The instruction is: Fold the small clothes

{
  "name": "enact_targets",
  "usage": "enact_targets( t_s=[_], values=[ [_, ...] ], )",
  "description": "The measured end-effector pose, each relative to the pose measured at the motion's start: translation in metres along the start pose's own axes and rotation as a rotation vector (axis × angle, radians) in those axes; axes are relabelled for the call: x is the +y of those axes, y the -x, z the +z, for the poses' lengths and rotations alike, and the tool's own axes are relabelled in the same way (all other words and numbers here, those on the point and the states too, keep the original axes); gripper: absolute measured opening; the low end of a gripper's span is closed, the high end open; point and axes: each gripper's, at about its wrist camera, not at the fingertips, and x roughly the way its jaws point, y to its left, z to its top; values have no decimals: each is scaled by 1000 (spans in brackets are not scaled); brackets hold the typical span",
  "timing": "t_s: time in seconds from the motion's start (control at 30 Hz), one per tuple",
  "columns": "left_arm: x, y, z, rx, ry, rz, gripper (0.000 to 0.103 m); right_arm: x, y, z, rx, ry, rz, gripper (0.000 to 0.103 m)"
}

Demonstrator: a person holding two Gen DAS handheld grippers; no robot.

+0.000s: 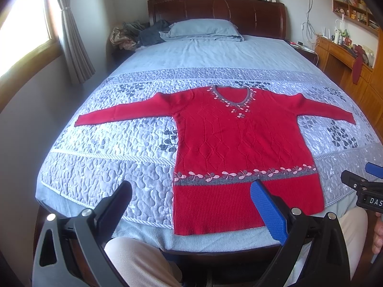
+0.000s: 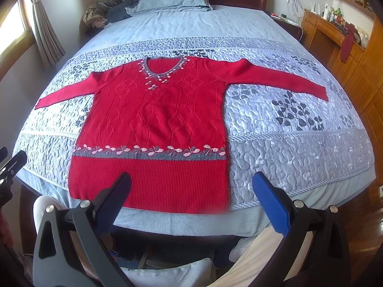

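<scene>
Two tongs of mine, left tongs [image 1: 191, 201] and right tongs [image 2: 191, 191], gape released before the bed [image 1: 215, 52]; a red sweater [image 1: 239, 143] lies flat on its quilt [image 1: 107, 167], below the pillow [image 1: 203, 27].

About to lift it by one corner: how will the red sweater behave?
The red sweater is knit, so it will probably drape limply. Its spread sleeves would likely dangle. On the textured quilt, pushing would probably bunch it.
</scene>
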Motion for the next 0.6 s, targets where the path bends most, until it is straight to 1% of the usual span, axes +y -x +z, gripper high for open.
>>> enact_targets(
  t_s=[0.6],
  values=[
    [1,0,-1,-1,1,4,99,-1,-3,-1,6,0,2,100]
  ],
)
